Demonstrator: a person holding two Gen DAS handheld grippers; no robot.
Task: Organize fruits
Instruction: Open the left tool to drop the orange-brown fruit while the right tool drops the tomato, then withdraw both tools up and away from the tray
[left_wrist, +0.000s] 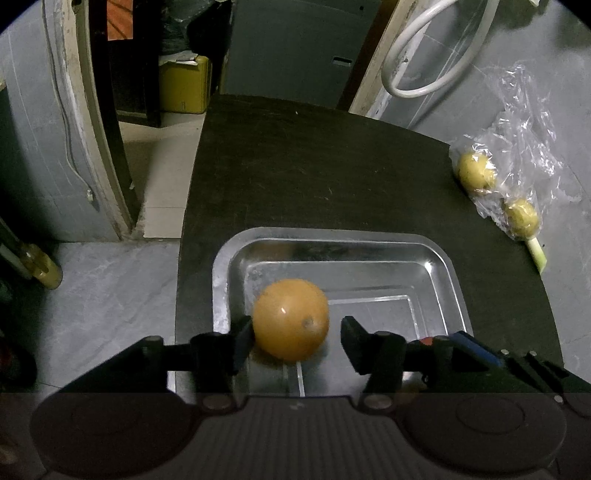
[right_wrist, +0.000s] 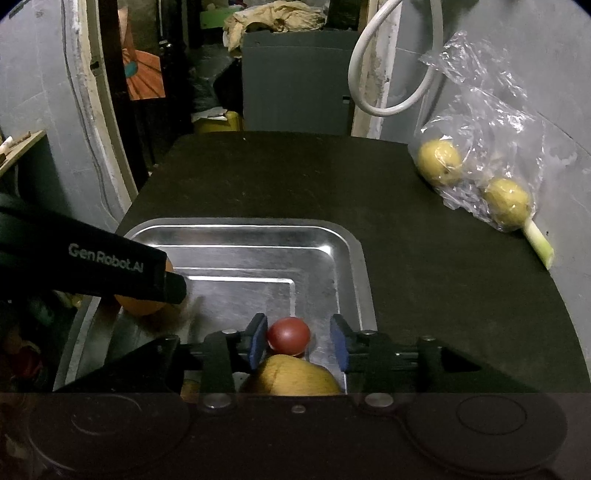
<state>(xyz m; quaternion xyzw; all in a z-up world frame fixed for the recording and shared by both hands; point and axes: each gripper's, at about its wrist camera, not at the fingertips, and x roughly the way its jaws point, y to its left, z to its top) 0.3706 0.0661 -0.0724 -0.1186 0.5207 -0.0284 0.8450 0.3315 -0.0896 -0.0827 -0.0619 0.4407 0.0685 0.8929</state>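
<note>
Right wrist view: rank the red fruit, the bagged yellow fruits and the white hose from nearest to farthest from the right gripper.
1. Red fruit, between the right gripper fingers, over the tray.
2. Bagged yellow fruits, right side of the table.
3. White hose, hanging beyond the table, upper right.
</note>
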